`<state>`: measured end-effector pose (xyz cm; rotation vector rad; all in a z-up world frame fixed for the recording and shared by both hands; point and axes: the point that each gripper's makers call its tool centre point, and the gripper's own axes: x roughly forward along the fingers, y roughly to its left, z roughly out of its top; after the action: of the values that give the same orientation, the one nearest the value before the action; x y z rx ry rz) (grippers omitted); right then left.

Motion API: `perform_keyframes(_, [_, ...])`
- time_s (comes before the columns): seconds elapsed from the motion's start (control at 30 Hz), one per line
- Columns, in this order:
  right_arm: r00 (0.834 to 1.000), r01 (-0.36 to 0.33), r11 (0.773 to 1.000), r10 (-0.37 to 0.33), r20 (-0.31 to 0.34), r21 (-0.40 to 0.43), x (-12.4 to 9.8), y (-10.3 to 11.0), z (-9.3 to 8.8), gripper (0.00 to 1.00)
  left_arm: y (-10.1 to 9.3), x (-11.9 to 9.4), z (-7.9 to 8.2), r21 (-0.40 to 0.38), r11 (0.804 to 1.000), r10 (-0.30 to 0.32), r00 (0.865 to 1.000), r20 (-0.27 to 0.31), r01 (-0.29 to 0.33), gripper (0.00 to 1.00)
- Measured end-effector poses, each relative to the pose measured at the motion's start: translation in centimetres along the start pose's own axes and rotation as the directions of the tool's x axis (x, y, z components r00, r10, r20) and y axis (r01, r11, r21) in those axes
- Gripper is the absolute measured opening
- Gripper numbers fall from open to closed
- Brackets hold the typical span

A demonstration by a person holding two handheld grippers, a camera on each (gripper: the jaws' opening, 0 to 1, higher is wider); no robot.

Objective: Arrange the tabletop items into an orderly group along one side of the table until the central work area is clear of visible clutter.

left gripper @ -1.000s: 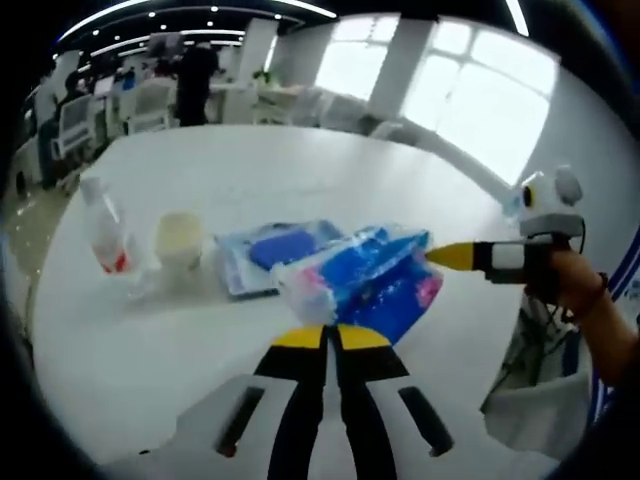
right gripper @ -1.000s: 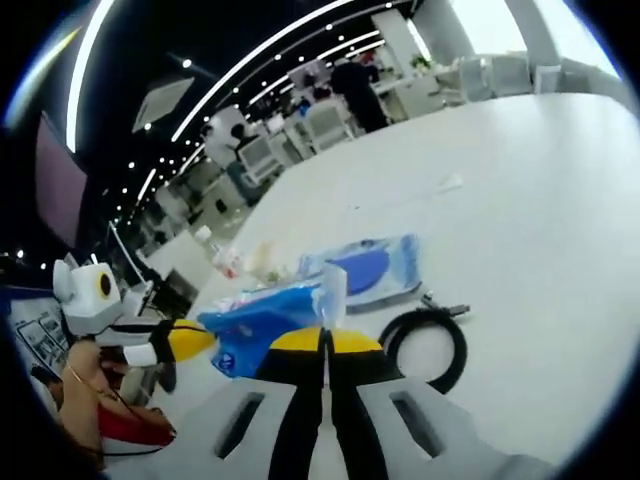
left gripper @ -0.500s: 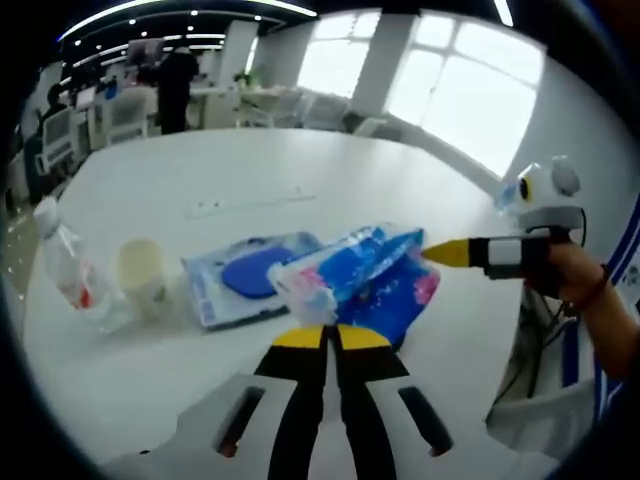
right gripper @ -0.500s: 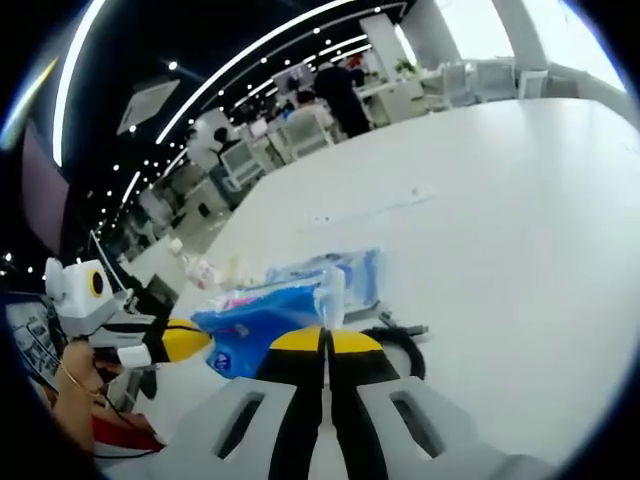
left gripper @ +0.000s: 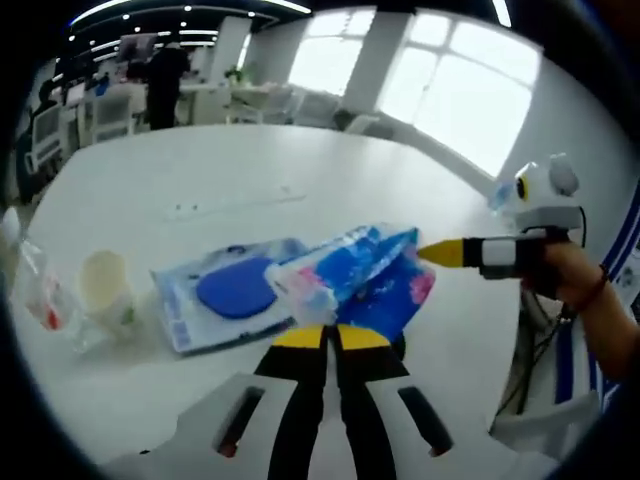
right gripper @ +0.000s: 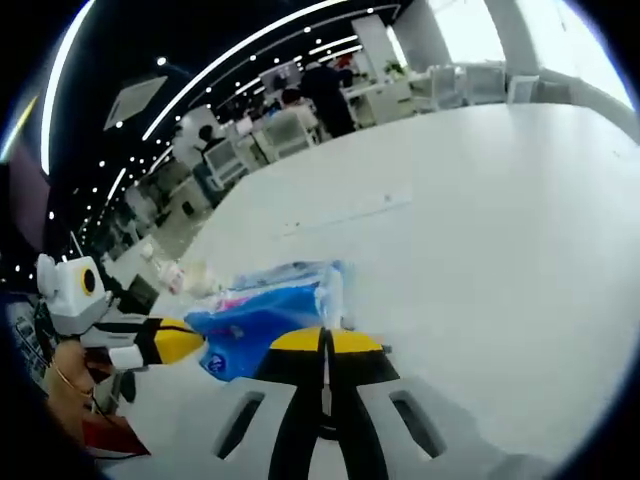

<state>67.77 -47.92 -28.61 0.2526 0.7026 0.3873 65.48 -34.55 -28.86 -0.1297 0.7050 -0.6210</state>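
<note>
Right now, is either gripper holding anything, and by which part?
Both hold the blue-and-pink plastic-wrapped tissue pack: the left gripper is shut on its near end seal, the right gripper on the opposite end's clear crimped edge.

Past the table I've got a big open office. Bright windows (left gripper: 470, 90) glow along the far wall, with a white pillar (left gripper: 382, 60) between them. Ceiling light strips (right gripper: 200, 75) curve overhead. A person (left gripper: 165, 85) in dark clothes stands by the far desks (left gripper: 230, 100), and white chairs (right gripper: 290, 130) line up there.
</note>
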Motion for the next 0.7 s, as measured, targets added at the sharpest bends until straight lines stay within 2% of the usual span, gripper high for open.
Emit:
perform_keyframes(0.13, [1.0,0.018,1.0,-0.018,-0.001,-0.005,0.4,-1.2,0.3,0.01,-0.5,1.3,0.4,-0.006,1.0,-0.023,1.0,0.003,0.023,0.0])
perform_keyframes(0.2, [0.999,0.034,0.999,-0.034,0.002,-0.012,0.4,-1.9,0.4,0.01,-0.9,1.8,0.9,0.039,0.999,-0.04,0.999,0.018,0.039,0.0])
perform_keyframes(0.43, [0.997,0.078,0.997,-0.078,0.013,-0.017,0.9,-4.3,1.3,0.01,-1.7,4.0,1.9,0.052,0.997,-0.05,0.998,0.032,0.049,0.0])
perform_keyframes(0.7, [0.994,0.111,0.994,-0.11,0.018,-0.014,1.4,-6.2,1.8,0.01,-2.0,6.5,2.2,0.052,0.997,-0.06,0.998,0.036,0.058,0.0])
